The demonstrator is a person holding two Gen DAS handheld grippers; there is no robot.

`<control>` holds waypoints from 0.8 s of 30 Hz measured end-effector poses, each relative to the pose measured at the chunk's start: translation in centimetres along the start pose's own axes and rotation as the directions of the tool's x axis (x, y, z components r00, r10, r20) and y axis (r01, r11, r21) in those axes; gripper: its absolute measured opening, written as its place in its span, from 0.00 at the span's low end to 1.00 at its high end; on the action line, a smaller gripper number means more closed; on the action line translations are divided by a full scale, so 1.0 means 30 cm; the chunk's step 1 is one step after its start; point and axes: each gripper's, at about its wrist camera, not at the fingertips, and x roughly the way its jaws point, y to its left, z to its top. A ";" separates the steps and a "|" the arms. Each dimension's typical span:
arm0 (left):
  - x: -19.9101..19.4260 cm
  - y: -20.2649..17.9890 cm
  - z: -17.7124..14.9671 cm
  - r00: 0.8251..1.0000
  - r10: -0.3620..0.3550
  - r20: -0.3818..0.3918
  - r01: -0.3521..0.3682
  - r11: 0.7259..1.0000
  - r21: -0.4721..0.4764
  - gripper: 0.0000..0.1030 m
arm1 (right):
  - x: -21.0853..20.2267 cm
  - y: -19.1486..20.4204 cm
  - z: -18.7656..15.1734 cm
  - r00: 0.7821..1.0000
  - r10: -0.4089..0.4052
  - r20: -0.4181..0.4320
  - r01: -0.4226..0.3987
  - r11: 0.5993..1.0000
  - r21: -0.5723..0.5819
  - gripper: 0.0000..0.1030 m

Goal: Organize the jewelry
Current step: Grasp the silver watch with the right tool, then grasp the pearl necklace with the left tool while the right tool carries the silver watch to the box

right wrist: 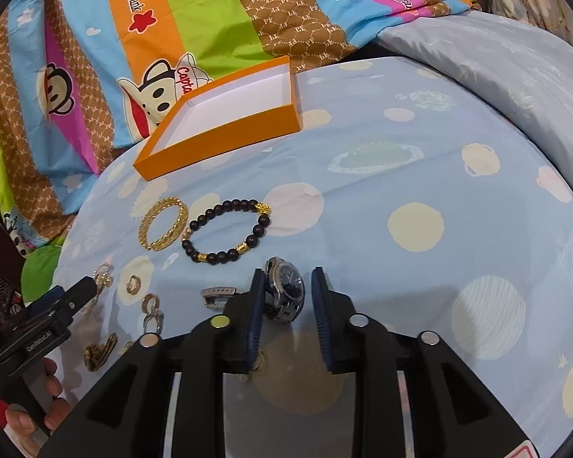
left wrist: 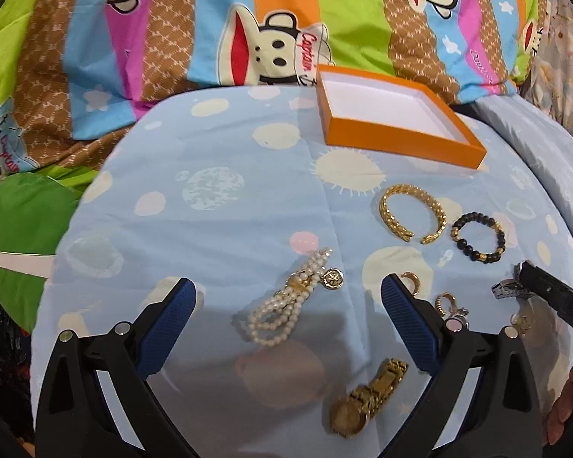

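Left wrist view. Left gripper [left wrist: 288, 320] hovers low over the blue patterned bed sheet [left wrist: 217, 229], fingers [left wrist: 170, 318] spread wide and released, nothing between them. The pearl bracelet [left wrist: 286, 305] lies on the sheet between the finger lines, just ahead of the tips. It is several loose strands with a gold clasp and a coin charm: light, floppy, likely to drape and slide. Judgement: take it at the gold clasp in the middle, where the strands are bundled. The gold watch [left wrist: 366, 400] lies nearer the camera; its metal links would make it heavier and slippery. The gold cuff [left wrist: 412, 213] is stiff and open-ended, and the black bead bracelet [left wrist: 477, 238] sits just beside it. Small gold earrings [left wrist: 445, 301] lie near the right finger. The orange box [left wrist: 397, 114], empty with a white floor, sits at the far edge of the sheet, well apart from the jewelry.

Right wrist view. Right gripper [right wrist: 288, 297] has its fingers [right wrist: 258, 305] either side of the silver watch [right wrist: 284, 292], which stands tilted on its edge. The left pad touches the case; a gap shows at the right pad, so the grip looks partly closed, not clenched. The band's clasp end trails to the left on the sheet. Judgement: a rigid, smooth case with a limp band, best squeezed across the case.
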 end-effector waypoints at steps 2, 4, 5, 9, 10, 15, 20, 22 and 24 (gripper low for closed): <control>0.020 -0.005 -0.006 1.000 -0.023 -0.017 0.023 1.000 0.001 0.87 | 0.003 0.006 0.001 1.000 -0.008 0.003 0.008 1.000 -0.016 0.26; 0.033 -0.010 -0.016 0.999 -0.037 -0.028 0.037 0.999 0.008 0.79 | 0.008 0.017 -0.003 1.000 -0.016 0.001 0.017 0.999 -0.040 0.19; 0.030 -0.014 -0.019 0.999 -0.034 -0.019 0.034 0.999 0.011 0.76 | 0.006 0.022 -0.007 1.000 -0.024 0.007 0.024 0.998 -0.050 0.18; 0.018 -0.018 -0.023 0.997 -0.080 -0.003 0.080 0.997 0.010 0.60 | -0.002 0.032 -0.014 1.000 -0.022 0.020 0.023 0.997 -0.070 0.15; 0.015 -0.019 -0.024 0.996 -0.086 0.001 0.086 0.996 0.012 0.51 | -0.006 0.032 -0.013 1.000 -0.016 0.022 0.018 0.997 -0.070 0.12; 0.010 -0.016 -0.023 0.993 -0.116 0.002 0.116 0.993 -0.003 0.19 | -0.041 0.038 -0.003 0.999 0.005 0.041 -0.002 0.997 -0.076 0.10; -0.006 -0.011 -0.017 0.989 -0.149 0.005 0.149 0.989 -0.017 0.14 | -0.080 0.051 0.016 0.998 0.019 0.063 -0.013 0.994 -0.105 0.10; -0.027 -0.018 -0.007 0.988 -0.152 0.023 0.152 0.988 -0.006 0.14 | -0.100 0.054 0.034 0.997 0.024 0.078 -0.015 0.993 -0.119 0.10; -0.056 -0.028 0.015 0.986 -0.160 0.044 0.160 0.987 0.003 0.14 | -0.122 0.057 0.069 0.995 0.030 0.099 -0.016 0.991 -0.136 0.10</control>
